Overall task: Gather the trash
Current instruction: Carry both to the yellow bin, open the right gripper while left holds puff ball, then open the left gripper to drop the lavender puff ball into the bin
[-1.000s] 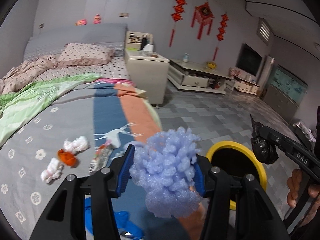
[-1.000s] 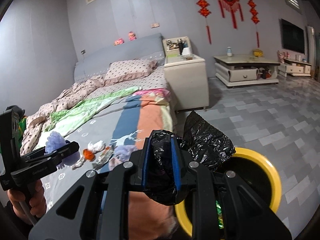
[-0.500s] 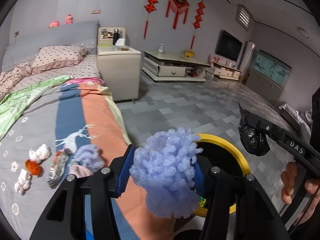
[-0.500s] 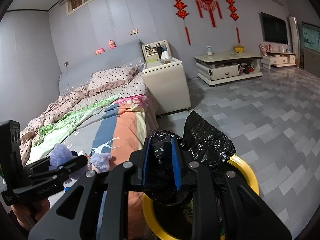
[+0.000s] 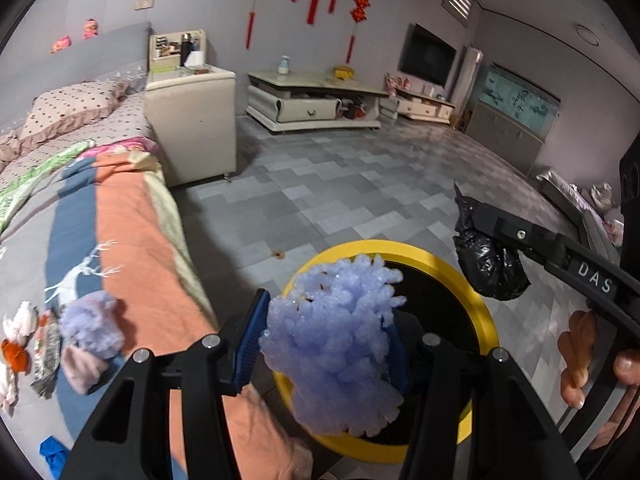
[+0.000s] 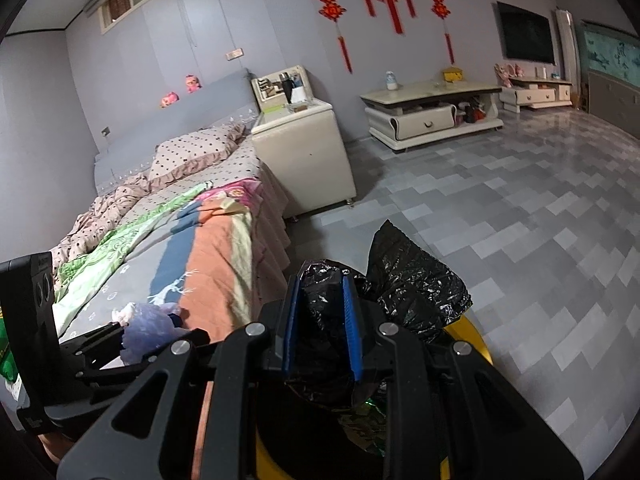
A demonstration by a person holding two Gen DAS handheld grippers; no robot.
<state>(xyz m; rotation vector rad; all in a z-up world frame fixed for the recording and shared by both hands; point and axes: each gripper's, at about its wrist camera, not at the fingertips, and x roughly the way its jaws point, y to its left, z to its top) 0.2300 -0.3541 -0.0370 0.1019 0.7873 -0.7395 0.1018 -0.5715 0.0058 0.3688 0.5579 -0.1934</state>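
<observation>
Dim indoor light, strong fisheye bending, edges dark, perhaps slightly blurred.

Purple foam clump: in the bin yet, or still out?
Out: the left claw grips the purple foam clump above the yellow-rimmed bin.

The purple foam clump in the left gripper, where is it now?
In the left wrist view, the purple foam clump sits low in the centre, clamped in the left gripper, in front of the yellow-rimmed bin that stands beside the bed.

White letters "DAS" on the black arm of the right claw.
</observation>
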